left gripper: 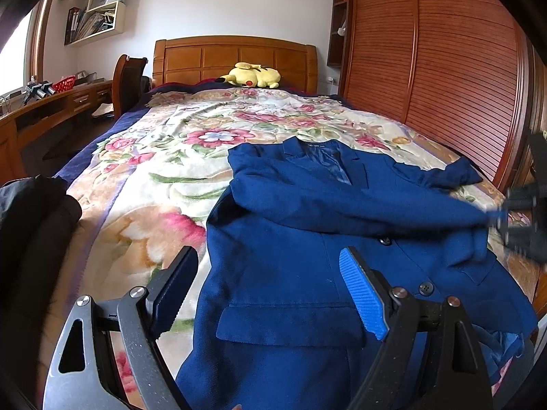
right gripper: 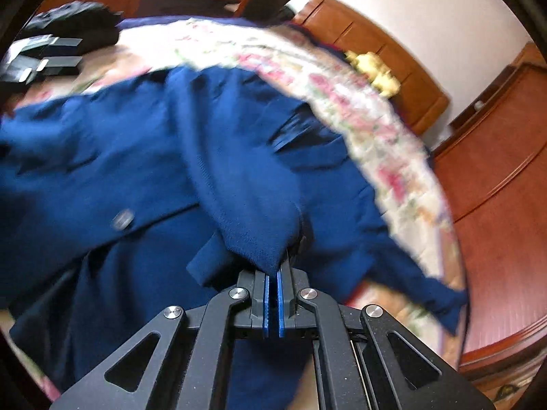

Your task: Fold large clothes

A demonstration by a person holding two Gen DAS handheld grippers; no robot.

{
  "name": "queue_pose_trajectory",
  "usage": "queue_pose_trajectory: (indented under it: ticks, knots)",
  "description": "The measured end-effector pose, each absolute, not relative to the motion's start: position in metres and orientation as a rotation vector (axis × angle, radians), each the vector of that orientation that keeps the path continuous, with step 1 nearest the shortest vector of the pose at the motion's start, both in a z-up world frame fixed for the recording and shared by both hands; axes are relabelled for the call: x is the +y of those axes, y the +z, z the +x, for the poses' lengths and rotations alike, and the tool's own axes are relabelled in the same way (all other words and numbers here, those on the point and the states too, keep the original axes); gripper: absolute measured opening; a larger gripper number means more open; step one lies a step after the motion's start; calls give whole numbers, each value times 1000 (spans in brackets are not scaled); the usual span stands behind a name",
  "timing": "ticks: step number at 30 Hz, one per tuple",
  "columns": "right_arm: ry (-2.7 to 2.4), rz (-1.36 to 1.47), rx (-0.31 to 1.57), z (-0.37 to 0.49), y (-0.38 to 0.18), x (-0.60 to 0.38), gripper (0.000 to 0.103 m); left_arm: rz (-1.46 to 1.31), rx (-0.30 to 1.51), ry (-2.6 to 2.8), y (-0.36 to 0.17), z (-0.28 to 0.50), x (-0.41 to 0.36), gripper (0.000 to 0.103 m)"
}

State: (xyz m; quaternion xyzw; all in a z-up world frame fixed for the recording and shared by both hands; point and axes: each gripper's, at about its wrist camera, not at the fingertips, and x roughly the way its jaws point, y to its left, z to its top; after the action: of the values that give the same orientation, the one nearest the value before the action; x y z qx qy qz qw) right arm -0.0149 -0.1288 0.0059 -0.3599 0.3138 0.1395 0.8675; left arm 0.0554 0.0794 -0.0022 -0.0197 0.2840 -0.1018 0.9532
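Right wrist view, right gripper (right gripper: 272, 266) fingers clamping blue jacket (right gripper: 171, 157) sleeve, left gripper (left gripper: 270, 287) fingers spread.

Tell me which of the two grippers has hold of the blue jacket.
The right gripper: its blue pads are shut on a sleeve of the blue jacket. The left gripper is open above the jacket, gripping nothing.

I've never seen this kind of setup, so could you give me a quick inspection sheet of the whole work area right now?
Surface: bed with floral blanket.
Job's things: dark blue suit jacket lying front-up, one sleeve drawn across its chest.
Clutter: black clothing heap at the bed's edge; yellow plush toy by the wooden headboard.
Grippers: left claw open above the jacket; right claw shut on the sleeve end.
Cables: nothing seen.
Surroundings: slatted wooden wardrobe, wooden desk, wall shelves.
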Motion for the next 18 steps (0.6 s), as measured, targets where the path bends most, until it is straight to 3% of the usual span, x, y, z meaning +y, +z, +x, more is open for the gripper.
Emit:
queue_pose_trajectory:
  ticks: [6, 9, 13, 18]
  knots:
    - [329, -633, 668, -41, -6, -128, 3, -21, 576, -206, -3, 54, 77, 85]
    - [346, -539, 668, -50, -4, -132, 11, -19, 575, -205, -3, 54, 76, 85]
    - [382, -472, 668, -51, 3, -143, 32, -23, 577, -206, -3, 54, 75, 85]
    - [369, -417, 609, -54, 22, -169, 35, -25, 579, -208, -3, 54, 73, 85]
